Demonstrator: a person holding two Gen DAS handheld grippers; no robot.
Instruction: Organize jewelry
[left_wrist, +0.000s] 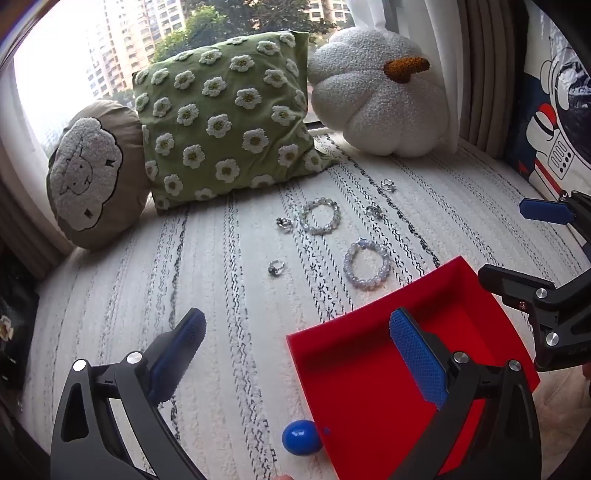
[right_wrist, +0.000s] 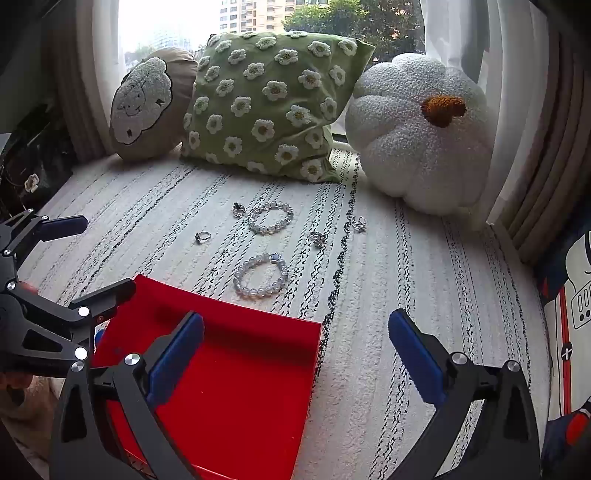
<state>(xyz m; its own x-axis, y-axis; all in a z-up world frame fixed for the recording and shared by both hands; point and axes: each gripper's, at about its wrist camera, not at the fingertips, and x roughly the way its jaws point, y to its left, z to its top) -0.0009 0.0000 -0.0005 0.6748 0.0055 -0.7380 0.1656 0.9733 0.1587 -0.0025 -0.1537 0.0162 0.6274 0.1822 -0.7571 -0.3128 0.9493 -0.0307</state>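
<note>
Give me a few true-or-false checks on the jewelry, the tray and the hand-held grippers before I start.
1. The red tray already holds a bracelet. False: it holds no jewelry.
2. Two beaded bracelets lie on the rug. True: the near beaded bracelet and the far beaded bracelet.
3. The left hand-held gripper is shut on a ring. False: it is open and empty.
4. The right hand-held gripper is open. True.
5. Four rings lie around the bracelets. True.

left wrist: angled down, tray (left_wrist: 369, 369) near | right wrist: same | shared: tray, bracelets
</note>
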